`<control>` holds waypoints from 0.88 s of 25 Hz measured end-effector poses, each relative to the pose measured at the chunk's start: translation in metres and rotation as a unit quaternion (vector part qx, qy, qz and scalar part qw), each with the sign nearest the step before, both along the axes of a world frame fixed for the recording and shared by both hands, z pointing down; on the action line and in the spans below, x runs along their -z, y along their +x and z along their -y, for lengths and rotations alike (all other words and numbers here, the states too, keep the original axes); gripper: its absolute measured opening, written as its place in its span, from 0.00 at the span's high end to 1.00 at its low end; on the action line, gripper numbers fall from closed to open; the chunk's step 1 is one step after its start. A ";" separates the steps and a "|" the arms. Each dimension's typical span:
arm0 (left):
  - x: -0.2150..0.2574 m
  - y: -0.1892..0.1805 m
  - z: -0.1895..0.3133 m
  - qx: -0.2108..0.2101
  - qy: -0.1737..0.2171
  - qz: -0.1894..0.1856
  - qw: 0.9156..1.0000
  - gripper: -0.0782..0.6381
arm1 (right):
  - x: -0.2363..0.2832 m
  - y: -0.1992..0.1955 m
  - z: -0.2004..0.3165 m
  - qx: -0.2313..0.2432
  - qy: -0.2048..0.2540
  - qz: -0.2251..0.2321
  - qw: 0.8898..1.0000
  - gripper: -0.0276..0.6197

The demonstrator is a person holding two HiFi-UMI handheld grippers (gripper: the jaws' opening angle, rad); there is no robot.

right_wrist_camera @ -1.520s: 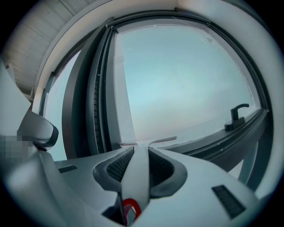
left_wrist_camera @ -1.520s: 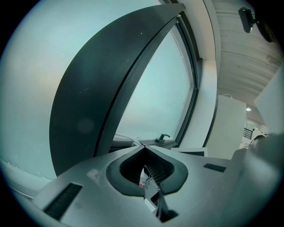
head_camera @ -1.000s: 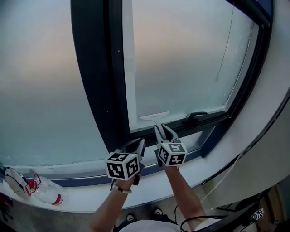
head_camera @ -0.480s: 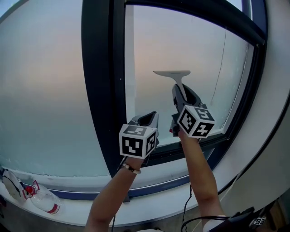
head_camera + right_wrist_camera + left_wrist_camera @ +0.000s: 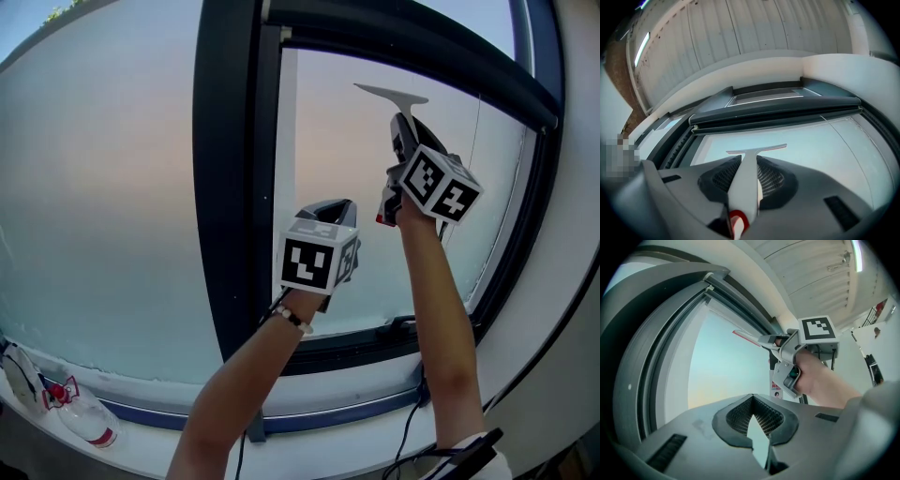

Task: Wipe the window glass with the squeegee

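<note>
A white squeegee [image 5: 390, 94] is held up against the frosted window glass [image 5: 342, 169], its blade just under the top frame. My right gripper [image 5: 405, 129] is shut on its handle. In the right gripper view the squeegee [image 5: 757, 150] sticks out from between the jaws of the right gripper [image 5: 749, 161], blade level below the dark top rail. My left gripper [image 5: 336, 208] hangs lower and to the left, close to the pane, shut with nothing in it. From the left gripper [image 5: 752, 401] I see the squeegee [image 5: 747, 337] in the right gripper [image 5: 787, 345].
A wide dark mullion [image 5: 230, 187] borders the pane on the left and a dark top frame [image 5: 422, 47] runs above. A window handle [image 5: 403, 323] sits on the bottom frame. A thin cord [image 5: 473, 141] hangs at the right. A plastic bottle [image 5: 80, 417] lies on the sill, lower left.
My right gripper has carried the squeegee up from the bottom of the pane to near its top. My left gripper has risen too, staying below it.
</note>
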State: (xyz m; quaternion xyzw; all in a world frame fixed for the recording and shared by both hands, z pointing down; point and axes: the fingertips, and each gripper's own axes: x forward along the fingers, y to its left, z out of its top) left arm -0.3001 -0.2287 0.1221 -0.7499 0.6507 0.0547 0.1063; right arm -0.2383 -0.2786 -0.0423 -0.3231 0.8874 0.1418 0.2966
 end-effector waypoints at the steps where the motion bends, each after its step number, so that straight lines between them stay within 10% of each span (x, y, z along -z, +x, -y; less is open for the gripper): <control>1: 0.007 0.001 0.001 0.000 0.005 0.004 1.000 0.89 | 0.007 -0.001 0.002 -0.001 0.003 0.001 1.000 0.82; 22: -0.008 -0.017 0.012 -0.025 -0.006 -0.018 1.000 0.89 | 0.022 -0.019 0.011 0.015 -0.003 -0.005 1.000 0.82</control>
